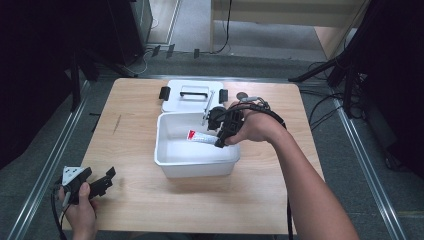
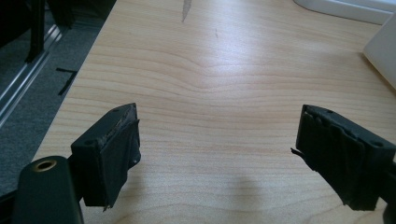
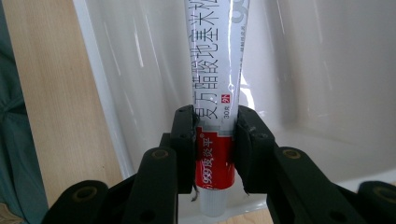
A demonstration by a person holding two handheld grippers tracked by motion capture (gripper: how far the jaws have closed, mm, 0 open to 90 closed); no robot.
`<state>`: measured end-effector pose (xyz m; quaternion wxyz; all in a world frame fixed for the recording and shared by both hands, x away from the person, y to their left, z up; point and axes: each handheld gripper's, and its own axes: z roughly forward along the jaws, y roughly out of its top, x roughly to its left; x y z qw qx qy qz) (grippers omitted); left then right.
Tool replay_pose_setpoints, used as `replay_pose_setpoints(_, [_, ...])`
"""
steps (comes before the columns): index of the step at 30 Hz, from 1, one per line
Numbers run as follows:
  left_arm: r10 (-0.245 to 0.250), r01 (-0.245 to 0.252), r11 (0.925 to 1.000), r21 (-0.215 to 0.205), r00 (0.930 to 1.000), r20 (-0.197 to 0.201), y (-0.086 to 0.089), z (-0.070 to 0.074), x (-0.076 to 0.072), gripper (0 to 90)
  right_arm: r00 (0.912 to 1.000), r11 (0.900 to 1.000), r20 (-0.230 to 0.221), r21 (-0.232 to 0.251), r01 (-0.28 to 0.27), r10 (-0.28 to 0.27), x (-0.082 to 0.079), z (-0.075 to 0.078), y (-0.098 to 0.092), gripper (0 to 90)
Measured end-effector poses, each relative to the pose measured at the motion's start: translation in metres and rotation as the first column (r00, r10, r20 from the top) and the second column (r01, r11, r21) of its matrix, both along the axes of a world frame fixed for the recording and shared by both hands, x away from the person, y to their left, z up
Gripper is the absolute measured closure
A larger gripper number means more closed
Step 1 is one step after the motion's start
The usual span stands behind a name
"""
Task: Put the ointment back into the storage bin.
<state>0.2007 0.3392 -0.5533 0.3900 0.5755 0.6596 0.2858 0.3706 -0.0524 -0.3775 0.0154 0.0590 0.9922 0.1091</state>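
Observation:
A white tube of ointment with red bands and printed characters hangs inside the white plastic box at the table's centre. My right gripper reaches in over the box's right rim and is shut on the tube. In the right gripper view the jaws pinch the tube at its red band just above the white cap, and the rest points away along the box's inner wall. My left gripper rests at the table's front left corner, open, with bare wood between its jaws.
The box's white lid, with a black handle and black clasps, lies flat behind the box. A corner of the box shows at the right edge of the left gripper view. Metal rails and cables run along the floor beside the wooden table.

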Motion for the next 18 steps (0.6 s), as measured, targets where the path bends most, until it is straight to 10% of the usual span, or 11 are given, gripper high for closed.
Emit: replay_pose_setpoints(18, [0.002,-0.002,1.0,-0.001,1.0,0.001,0.0,0.0,0.0,14.1,0.9986,0.998,-0.03,-0.032,-0.045,0.044,-0.002,-0.024,-0.003,71.7])
